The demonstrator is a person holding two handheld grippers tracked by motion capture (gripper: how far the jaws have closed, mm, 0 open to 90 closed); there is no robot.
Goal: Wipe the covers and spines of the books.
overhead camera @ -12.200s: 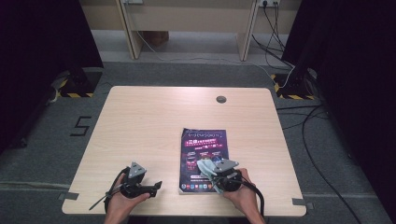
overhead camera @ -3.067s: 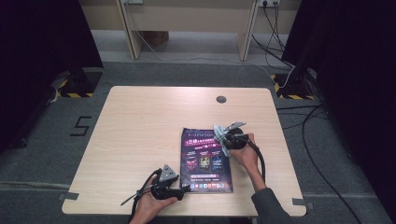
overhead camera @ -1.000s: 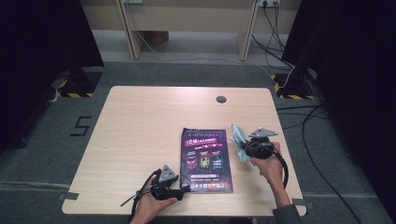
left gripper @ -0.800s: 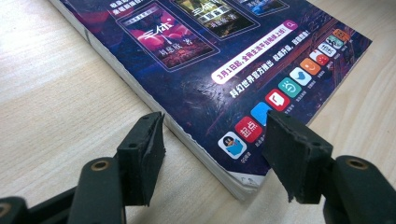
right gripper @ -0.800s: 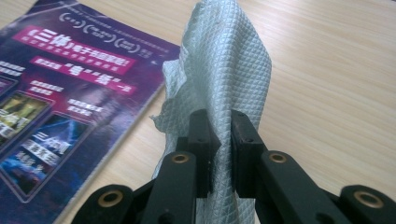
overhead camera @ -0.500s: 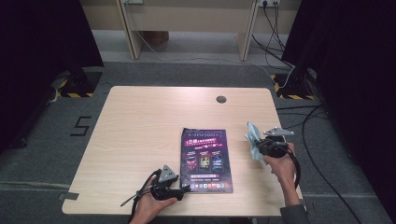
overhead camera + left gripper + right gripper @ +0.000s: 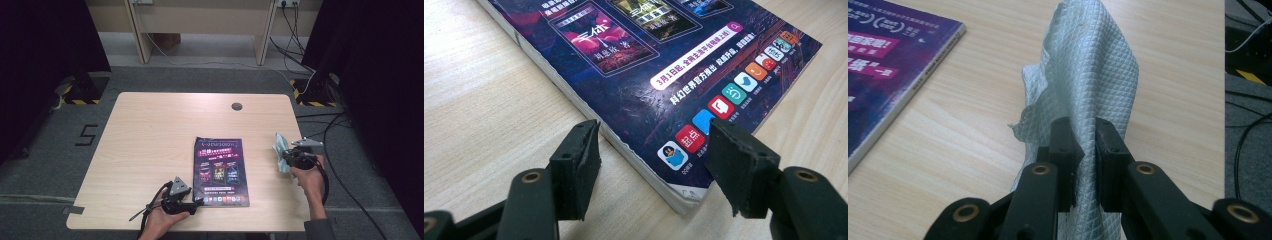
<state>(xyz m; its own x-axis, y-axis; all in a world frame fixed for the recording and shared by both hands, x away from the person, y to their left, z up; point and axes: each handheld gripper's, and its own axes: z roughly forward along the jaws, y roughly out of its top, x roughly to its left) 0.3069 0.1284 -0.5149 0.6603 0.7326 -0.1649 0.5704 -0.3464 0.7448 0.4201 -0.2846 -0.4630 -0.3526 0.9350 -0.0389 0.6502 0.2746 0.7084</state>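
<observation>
Tabletop (image 7: 150, 130): right gripper (image 7: 1082, 131) fingers, clamped on cloth (image 7: 1093, 75), have cleared magazine (image 7: 220, 170); left gripper (image 7: 649, 150) fingers half-open, empty; wiping appears finished.

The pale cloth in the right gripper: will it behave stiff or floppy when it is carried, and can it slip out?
The cloth is probably floppy: it hangs in soft folds from the right gripper. It looks thin, so likely light. Its quilted weave and the jaws shut on it suggest it will hardly slip, though it may drag on the table.
</observation>
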